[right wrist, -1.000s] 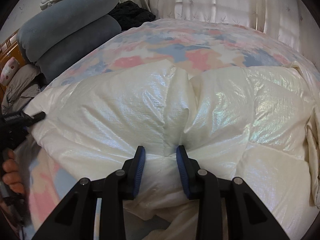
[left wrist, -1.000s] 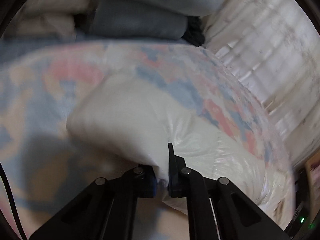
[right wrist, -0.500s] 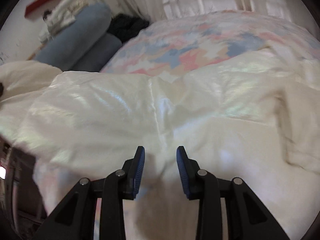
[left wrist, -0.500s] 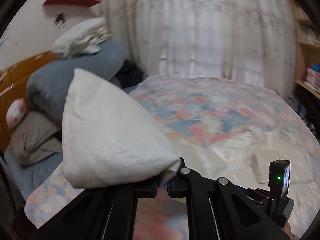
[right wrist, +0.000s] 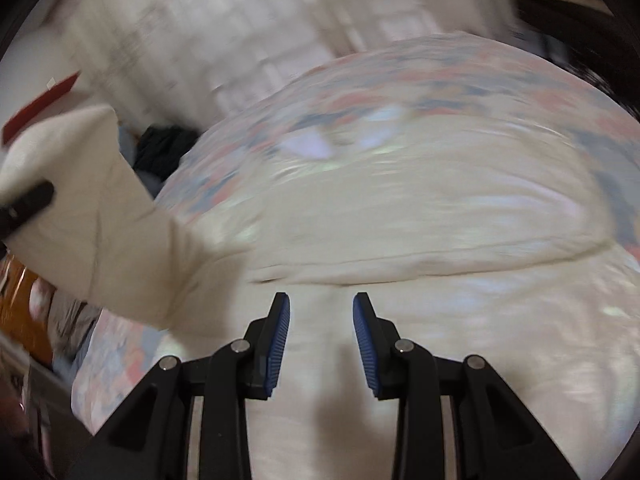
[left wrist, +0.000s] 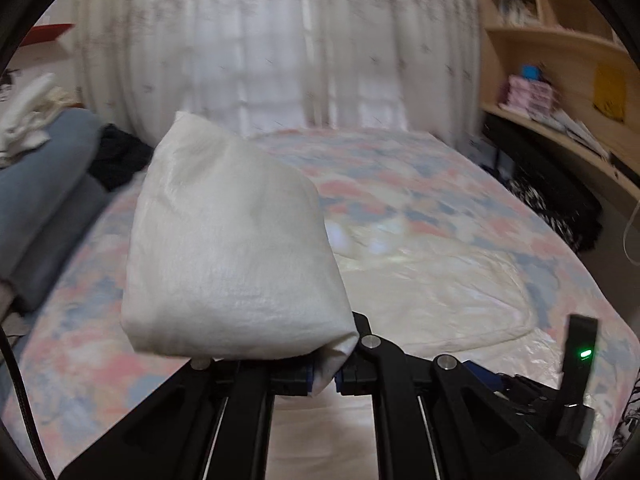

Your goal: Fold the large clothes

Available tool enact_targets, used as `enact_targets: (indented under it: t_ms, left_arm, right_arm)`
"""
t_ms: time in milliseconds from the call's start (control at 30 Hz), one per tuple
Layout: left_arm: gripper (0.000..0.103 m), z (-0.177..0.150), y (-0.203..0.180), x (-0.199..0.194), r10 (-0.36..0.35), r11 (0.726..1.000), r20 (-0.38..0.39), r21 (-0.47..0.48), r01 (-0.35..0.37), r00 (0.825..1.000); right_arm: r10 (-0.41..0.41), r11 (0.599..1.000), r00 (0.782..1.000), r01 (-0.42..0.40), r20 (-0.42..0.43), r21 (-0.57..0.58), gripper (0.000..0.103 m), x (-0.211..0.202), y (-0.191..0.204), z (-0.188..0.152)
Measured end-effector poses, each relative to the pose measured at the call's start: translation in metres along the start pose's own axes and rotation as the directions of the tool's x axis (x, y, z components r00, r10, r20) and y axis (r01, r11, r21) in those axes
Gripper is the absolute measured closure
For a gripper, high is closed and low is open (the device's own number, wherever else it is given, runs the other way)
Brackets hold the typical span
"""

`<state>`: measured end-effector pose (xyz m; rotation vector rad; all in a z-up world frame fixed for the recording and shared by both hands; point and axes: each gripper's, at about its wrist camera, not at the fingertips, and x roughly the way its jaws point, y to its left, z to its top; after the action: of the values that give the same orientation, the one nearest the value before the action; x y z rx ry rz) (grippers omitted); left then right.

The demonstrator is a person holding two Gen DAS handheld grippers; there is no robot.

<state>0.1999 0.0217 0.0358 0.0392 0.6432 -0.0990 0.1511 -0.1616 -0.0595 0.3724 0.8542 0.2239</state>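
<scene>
The left gripper point(left wrist: 324, 374) has its fingers clenched on a corner of the white padded garment point(left wrist: 236, 256). The pinched part stands up as a puffy lump in the centre left of the left wrist frame. The rest of the garment lies flat on the bed point(left wrist: 420, 168), in the right half of the frame, shiny and cream-coloured.

The right gripper point(right wrist: 321, 344) has its fingers parted with a gap between the blue pads point(right wrist: 278, 344). White cloth fills that gap, but I cannot tell if the pads press on it. In this blurred frame the garment point(right wrist: 400, 232) covers the middle, and a raised part of it goes to the far left, where the black tip of the left gripper point(right wrist: 28, 200) holds it.

The bed has a cover with pink and blue patches. Behind it hang pale curtains point(left wrist: 280, 40). Grey-blue pillows point(left wrist: 40, 184) are at the left edge, and a wooden shelf point(left wrist: 560, 40) is in the upper right.
</scene>
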Motion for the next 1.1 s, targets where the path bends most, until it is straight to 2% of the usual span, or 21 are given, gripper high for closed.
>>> enact_targets:
  t_ms: [100, 167, 200, 233, 267, 333, 400, 533, 767, 833, 1000, 1100]
  left_arm:
    - [0.093, -0.019, -0.038, 0.053, -0.029, 0.999, -0.108, 0.017, 0.031, 0.994]
    - [0.087, -0.036, -0.060, 0.087, -0.053, 0.998, -0.206, 0.031, 0.060, 0.977]
    - [0.080, -0.043, -0.065, 0.096, -0.061, 0.997, -0.232, 0.031, 0.071, 0.971]
    - [0.069, -0.052, -0.071, 0.105, -0.074, 0.996, -0.253, 0.030, 0.085, 0.965]
    - [0.063, -0.058, -0.075, 0.110, -0.084, 0.995, -0.266, 0.030, 0.095, 0.960]
    - [0.036, -0.067, -0.078, 0.115, -0.097, 0.994, -0.273, 0.016, 0.105, 0.957]
    - [0.028, -0.070, -0.078, 0.111, -0.118, 0.993, -0.259, -0.003, 0.121, 0.959]
    - [0.028, -0.071, -0.065, 0.094, -0.133, 0.991, -0.234, -0.018, 0.132, 0.963]
    - [0.024, -0.069, -0.030, 0.066, -0.153, 0.988, -0.185, -0.034, 0.149, 0.971]
    - [0.022, -0.073, -0.020, 0.059, -0.133, 0.991, -0.168, -0.037, 0.129, 0.977]
    - [0.022, -0.084, 0.008, 0.054, -0.101, 0.993, -0.163, -0.069, 0.091, 0.981]
    - [0.022, -0.091, 0.030, 0.062, -0.076, 0.992, -0.190, -0.117, 0.054, 0.979]
  right_arm:
    - [-0.040, 0.995, 0.999, 0.039, 0.001, 0.093, 0.070, -0.005, -0.045, 0.003]
    - [-0.049, 0.989, 0.999, 0.050, -0.007, 0.140, 0.070, -0.006, -0.067, 0.001]
    - [-0.050, 0.986, 0.999, 0.051, -0.010, 0.157, 0.070, -0.005, -0.074, 0.001]
    - [-0.054, 0.984, 0.998, 0.056, -0.015, 0.167, 0.067, -0.005, -0.079, 0.000]
    - [-0.062, 0.983, 0.998, 0.065, -0.023, 0.173, 0.063, -0.006, -0.084, 0.000]
    - [-0.071, 0.980, 0.997, 0.074, -0.024, 0.186, 0.051, -0.008, -0.093, 0.000]
    - [-0.056, 0.977, 0.998, 0.059, -0.020, 0.206, 0.046, -0.012, -0.101, -0.001]
    - [-0.004, 0.969, 1.000, 0.009, -0.019, 0.246, 0.044, -0.012, -0.110, 0.001]
    - [0.097, 0.964, 0.995, -0.095, 0.000, 0.249, 0.043, -0.009, -0.090, 0.013]
    - [0.117, 0.964, 0.993, -0.117, 0.011, 0.238, 0.037, -0.009, -0.081, 0.016]
    - [0.142, 0.969, 0.990, -0.139, -0.003, 0.202, 0.035, 0.001, -0.066, 0.019]
    - [0.101, 0.978, 0.995, -0.094, -0.027, 0.186, 0.035, 0.010, -0.063, 0.019]
